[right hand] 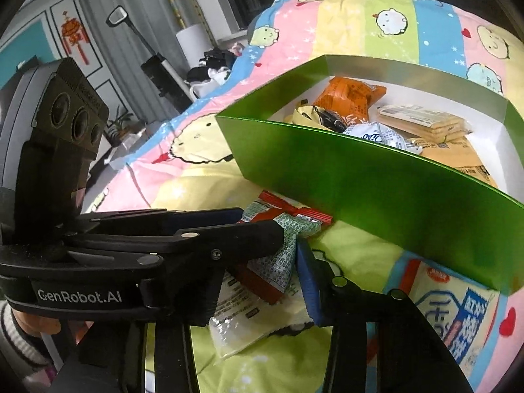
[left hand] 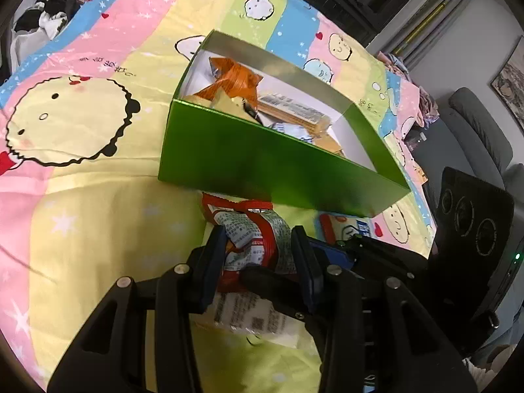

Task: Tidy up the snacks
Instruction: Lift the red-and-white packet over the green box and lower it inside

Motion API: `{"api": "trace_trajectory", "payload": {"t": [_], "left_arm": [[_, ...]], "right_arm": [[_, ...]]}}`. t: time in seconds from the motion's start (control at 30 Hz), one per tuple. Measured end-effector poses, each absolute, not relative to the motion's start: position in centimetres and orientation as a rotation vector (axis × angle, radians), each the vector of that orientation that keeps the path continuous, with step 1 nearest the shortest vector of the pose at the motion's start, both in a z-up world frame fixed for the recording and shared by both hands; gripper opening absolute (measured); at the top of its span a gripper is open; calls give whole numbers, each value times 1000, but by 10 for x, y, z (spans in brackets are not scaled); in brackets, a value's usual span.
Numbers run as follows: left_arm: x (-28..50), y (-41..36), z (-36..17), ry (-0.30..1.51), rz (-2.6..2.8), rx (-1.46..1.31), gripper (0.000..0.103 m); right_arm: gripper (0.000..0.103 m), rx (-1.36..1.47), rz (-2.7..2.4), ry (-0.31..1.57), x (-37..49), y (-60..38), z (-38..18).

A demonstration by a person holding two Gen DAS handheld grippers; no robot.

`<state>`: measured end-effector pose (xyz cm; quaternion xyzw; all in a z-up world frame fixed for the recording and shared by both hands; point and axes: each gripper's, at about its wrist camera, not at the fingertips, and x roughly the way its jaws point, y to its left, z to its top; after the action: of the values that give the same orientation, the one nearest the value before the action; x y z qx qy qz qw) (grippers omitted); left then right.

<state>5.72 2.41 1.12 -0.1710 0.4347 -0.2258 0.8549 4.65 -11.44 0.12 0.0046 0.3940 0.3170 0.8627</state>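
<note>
Carefully now: my left gripper (left hand: 258, 255) has its jaws clamped on the red packet (left hand: 253, 229), just near the green box (left hand: 262, 160) on the bed.
My right gripper (right hand: 262, 281), jaws apart, crowds the same packet; I could snag it, or clip the box wall.

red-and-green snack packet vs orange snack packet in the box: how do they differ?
Where: the crinkly red-and-green snack packet lies outside the green cardboard box, on the cartoon bedsheet; the orange foil snack packet is already inside.
Grip: the left gripper is closed on the red-and-green one; nothing touches the orange one.
Colour: red with green-printed panels versus plain orange.
Shared: both are small sealed foil packets.
</note>
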Motion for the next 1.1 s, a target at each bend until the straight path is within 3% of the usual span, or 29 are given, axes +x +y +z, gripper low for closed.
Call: {"api": "trace_trajectory", "payload": {"t": [0.53, 1.1], "left_arm": [[26, 17, 88, 742, -512, -288, 40], [53, -17, 136, 650, -580, -214, 40]], "right_arm": [[43, -43, 609, 601, 0, -119, 74], [43, -10, 526, 470, 10, -148, 120]]}}
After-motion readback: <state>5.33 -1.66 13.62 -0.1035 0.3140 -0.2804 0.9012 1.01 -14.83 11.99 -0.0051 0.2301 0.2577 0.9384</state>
